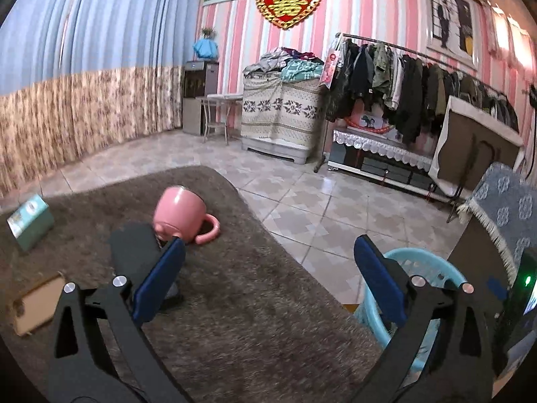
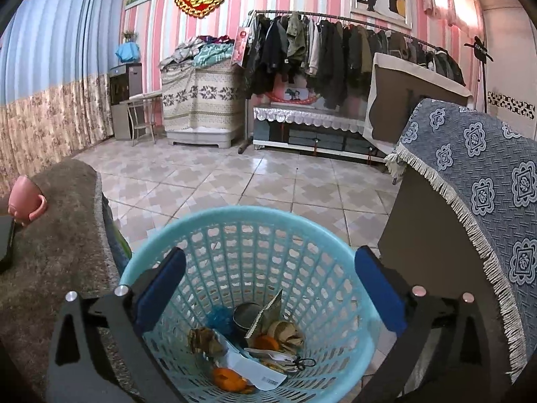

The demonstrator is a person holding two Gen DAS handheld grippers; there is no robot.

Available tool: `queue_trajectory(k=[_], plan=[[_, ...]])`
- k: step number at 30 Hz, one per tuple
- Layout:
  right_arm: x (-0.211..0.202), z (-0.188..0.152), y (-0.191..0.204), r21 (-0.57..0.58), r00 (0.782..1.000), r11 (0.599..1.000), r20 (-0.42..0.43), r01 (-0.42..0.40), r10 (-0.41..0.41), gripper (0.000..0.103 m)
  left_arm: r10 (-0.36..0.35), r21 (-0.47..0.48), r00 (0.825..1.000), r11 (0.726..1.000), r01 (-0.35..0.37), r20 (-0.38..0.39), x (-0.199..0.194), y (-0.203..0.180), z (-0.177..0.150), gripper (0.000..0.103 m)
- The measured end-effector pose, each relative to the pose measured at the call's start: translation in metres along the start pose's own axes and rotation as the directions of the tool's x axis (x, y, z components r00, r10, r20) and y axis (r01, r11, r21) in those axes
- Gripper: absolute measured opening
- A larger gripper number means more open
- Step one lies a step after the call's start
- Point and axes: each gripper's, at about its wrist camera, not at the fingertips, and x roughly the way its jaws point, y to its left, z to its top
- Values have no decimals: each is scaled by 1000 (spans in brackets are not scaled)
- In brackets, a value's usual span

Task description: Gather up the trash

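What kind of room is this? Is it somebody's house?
Probably a room in someone's home, maybe a living room or bedroom. There's a clothes rack full of coats, curtains along one wall, and a red heart decoration on striped wallpaper.

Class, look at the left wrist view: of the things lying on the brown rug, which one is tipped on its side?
The pink mug, handle resting on the rug; the teal box stands upright.

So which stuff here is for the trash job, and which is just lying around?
For the job:
- blue basket
- trash in it: orange peel, paper slip, wrappers
- right tongs, open above it
- left tongs, open

Just lying about:
- pink mug, tipped over
- teal box
- black phone
- clothes rack
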Motion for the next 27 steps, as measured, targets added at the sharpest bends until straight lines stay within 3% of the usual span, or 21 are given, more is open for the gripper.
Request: queue_trajectory(k=[8, 12, 21, 27], plan=[[-7, -1, -5, 43, 1000, 999, 2, -11, 11, 98, 0, 85, 1000, 996, -1, 8, -22, -15, -5, 97], [-7, 0, -3, 35, 1000, 999, -7, -28, 28, 98, -25, 81, 999, 996, 28, -43, -23, -14, -11, 98], [-17, 3, -2, 66, 998, 996, 9, -58, 58, 99, 35, 111, 999, 993, -32, -25, -34, -3, -21, 98], [-31, 13, -12, 165, 990, 977, 24, -138, 135, 98, 73, 141, 997, 988, -71, -13, -44, -3, -25, 98]])
